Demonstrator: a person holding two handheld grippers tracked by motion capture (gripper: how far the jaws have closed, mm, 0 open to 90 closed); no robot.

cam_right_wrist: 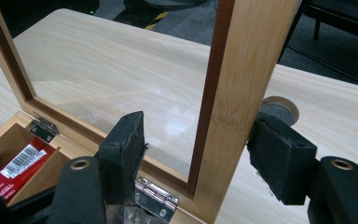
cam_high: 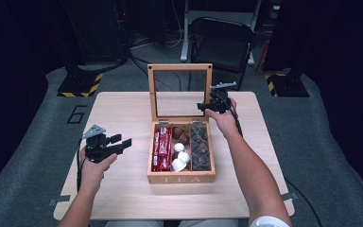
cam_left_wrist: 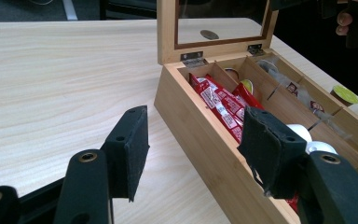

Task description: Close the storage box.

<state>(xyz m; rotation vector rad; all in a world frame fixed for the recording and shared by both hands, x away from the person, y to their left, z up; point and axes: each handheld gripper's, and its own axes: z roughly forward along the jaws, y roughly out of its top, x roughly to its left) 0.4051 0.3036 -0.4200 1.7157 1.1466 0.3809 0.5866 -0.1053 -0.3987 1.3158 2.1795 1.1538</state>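
A wooden tea box (cam_high: 181,178), marked TEA on its front wall, stood at the middle of a light wooden table (cam_high: 123,113), its glass-paned lid (cam_high: 180,68) raised upright at the far side on two metal hinges (cam_right_wrist: 154,196). The right gripper (cam_high: 207,107) was at the right-hand upright of the lid frame; in the right gripper view that upright (cam_right_wrist: 242,93) stood between the two black jaws, the right pad close against its outer edge and the left pad in front of the glass pane, a little apart from the wood, so the jaws were partly open around the frame and a firm grip could not be confirmed. Inside the box, the left compartment held red sachets (cam_high: 162,148), the middle one brown pods and white capsules (cam_high: 180,157), and the right one dark packets (cam_high: 200,147). The left gripper (cam_high: 121,142) was held just above the table to the left of the box, near it but apart, its jaws partly open with nothing between them; in the left gripper view they pointed toward the box's long side wall (cam_left_wrist: 200,135). Beyond the table stood a dark folding chair (cam_high: 222,42) on a grey floor.
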